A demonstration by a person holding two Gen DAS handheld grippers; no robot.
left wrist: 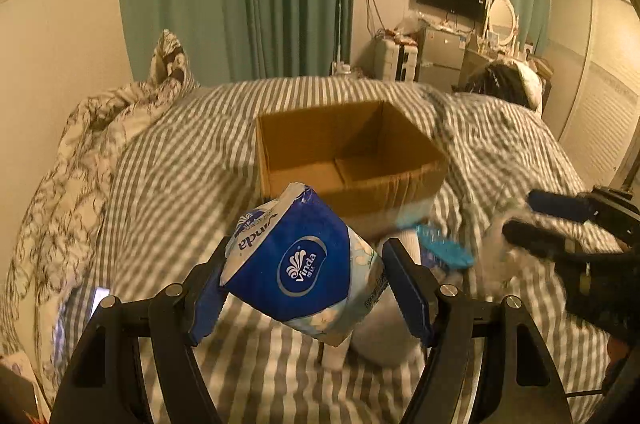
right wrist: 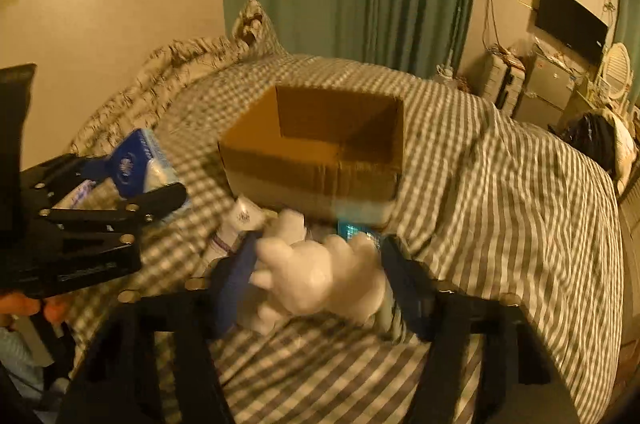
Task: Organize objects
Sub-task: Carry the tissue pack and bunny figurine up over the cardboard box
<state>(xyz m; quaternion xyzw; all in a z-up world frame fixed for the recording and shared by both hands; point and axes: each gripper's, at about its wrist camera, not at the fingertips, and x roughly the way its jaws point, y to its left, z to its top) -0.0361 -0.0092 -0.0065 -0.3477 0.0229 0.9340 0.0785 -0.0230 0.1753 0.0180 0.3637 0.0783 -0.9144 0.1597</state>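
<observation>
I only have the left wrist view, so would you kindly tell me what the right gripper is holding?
Observer: The right gripper has a white plush toy between its fingers.
Operator: Thank you. Is the toy over the box yet?
Observer: No, the box lies beyond it on the bed.
Operator: Is anything between the toy and the box?
Observer: Yes, a white bottle lies just in front of the box.

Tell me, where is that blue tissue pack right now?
The tissue pack is lifted off the striped bed, clamped in the left gripper, just short of the open cardboard box; the right wrist view shows it at far left.
</observation>
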